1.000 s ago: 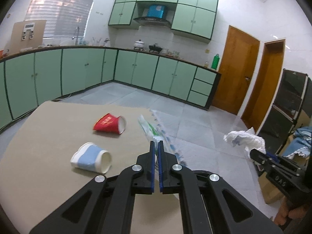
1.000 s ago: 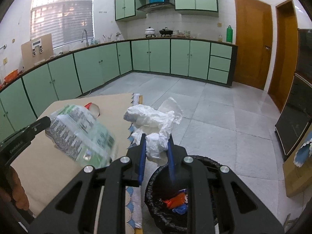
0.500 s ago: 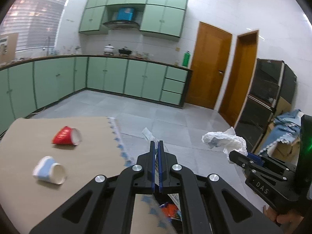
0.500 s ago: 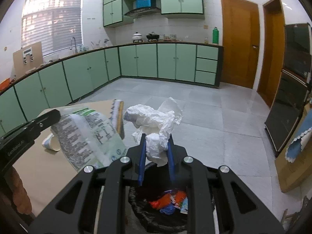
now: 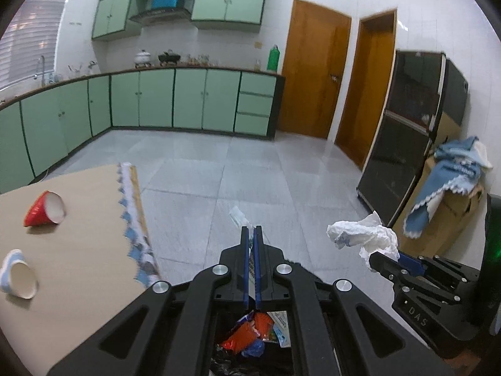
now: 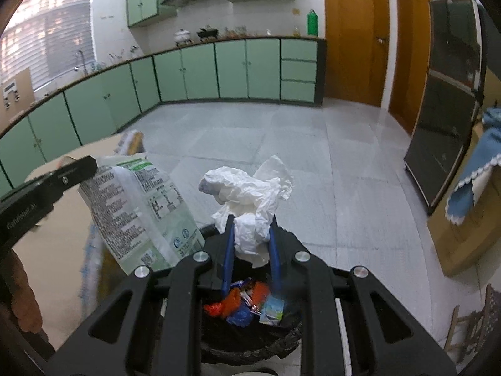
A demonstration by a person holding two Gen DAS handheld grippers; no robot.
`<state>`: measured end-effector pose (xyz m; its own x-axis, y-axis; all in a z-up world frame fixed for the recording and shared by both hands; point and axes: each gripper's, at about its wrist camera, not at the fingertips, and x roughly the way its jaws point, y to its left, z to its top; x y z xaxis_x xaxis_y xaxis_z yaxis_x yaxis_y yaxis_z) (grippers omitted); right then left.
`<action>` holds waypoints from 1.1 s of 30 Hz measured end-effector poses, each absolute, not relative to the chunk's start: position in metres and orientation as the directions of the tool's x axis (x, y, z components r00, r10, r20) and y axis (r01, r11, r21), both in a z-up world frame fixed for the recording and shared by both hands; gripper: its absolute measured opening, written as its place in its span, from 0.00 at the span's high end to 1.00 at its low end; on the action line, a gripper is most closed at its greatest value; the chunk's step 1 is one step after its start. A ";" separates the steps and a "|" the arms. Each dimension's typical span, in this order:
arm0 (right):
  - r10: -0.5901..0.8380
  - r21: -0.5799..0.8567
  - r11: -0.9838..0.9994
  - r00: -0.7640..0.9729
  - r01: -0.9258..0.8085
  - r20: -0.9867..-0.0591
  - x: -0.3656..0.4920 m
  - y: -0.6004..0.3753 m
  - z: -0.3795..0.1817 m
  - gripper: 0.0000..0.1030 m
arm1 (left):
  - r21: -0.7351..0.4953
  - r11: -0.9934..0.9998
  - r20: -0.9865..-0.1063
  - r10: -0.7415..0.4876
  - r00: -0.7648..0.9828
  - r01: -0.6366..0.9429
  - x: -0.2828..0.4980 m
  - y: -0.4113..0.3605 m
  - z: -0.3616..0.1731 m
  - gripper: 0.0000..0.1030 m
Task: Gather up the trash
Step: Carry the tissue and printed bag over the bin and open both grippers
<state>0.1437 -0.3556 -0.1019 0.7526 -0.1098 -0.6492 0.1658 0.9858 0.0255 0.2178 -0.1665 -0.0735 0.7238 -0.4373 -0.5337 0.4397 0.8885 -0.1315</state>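
My left gripper (image 5: 250, 230) is shut on a green and white plastic wrapper (image 6: 141, 206), seen edge-on in the left wrist view (image 5: 239, 214). It hangs above the black-lined trash bin (image 6: 250, 341), which holds red, orange and blue wrappers (image 5: 250, 335). My right gripper (image 6: 250, 219) is shut on a crumpled white tissue (image 6: 250, 197), also over the bin; the tissue shows in the left wrist view (image 5: 363, 235). A red paper cup (image 5: 45, 208) and a blue and white cup (image 5: 17, 274) lie on their sides on the table (image 5: 78, 250).
The table has a beige cover with a blue scalloped edge (image 5: 137, 238). Green cabinets (image 5: 188, 100) line the far wall. A black cabinet (image 5: 407, 144) and a cardboard box with blue cloth (image 5: 451, 194) stand at right on the tiled floor.
Both grippers have swung right, away from the table, and now hang over the bin. Each keeps its hold on its piece of trash.
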 end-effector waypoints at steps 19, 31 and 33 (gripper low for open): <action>-0.086 0.044 0.983 0.669 0.176 -0.739 0.176 -0.384 -0.161 0.54 | -0.115 0.883 -0.669 -0.407 0.622 0.455 0.249 -0.219 -0.126 0.73; -0.110 0.015 0.987 0.748 0.158 -0.654 0.160 -0.354 -0.101 0.13 | -0.085 0.914 -0.588 -0.367 0.721 0.396 0.229 -0.155 -0.083 0.45; -0.106 0.004 0.990 0.762 0.141 -0.639 0.160 -0.341 -0.087 0.12 | -0.079 0.923 -0.576 -0.351 0.738 0.377 0.224 -0.140 -0.077 0.44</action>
